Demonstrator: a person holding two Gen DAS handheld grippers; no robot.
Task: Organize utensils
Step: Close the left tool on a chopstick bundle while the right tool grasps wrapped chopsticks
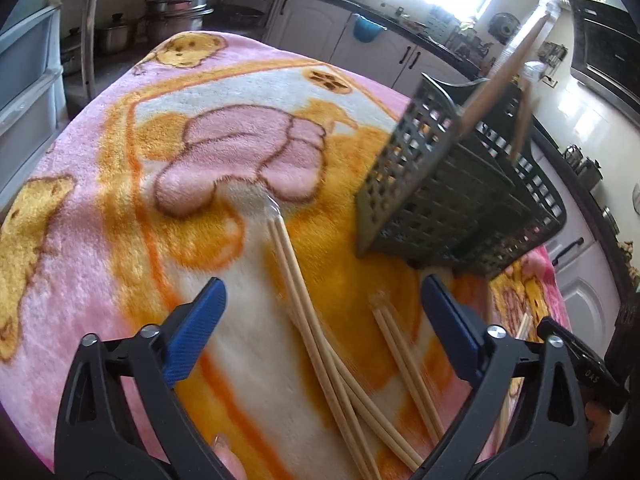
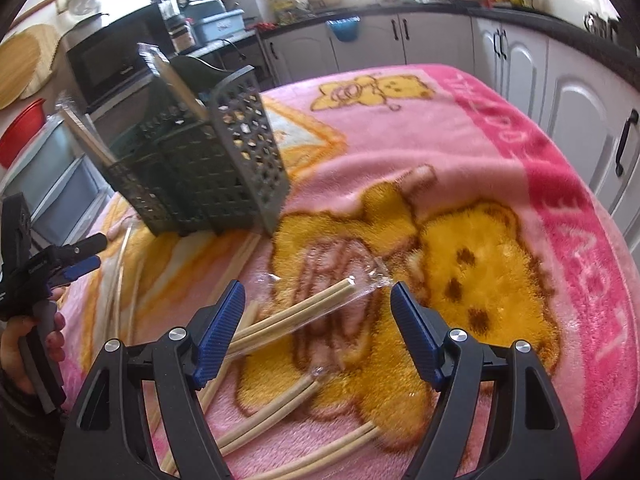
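Chopsticks (image 2: 288, 312) of pale bamboo, sealed pairwise in clear crinkly sleeves, lie scattered on the fleecy pink-and-yellow blanket (image 2: 460, 152) covering the table; about five pairs show, though blur and frame edges make the count uncertain. Two more wrapped pairs stand in one dark perforated plastic basket (image 1: 440, 184) nearby. Left claw (image 1: 320, 312) and right claw (image 2: 318, 312) both hover spread over chopsticks, pinching nothing.

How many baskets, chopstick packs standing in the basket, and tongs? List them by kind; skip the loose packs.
Basket: 1
Chopstick packs in basket: 2
Tongs: 2, the left tongs and the right tongs
Total: 5
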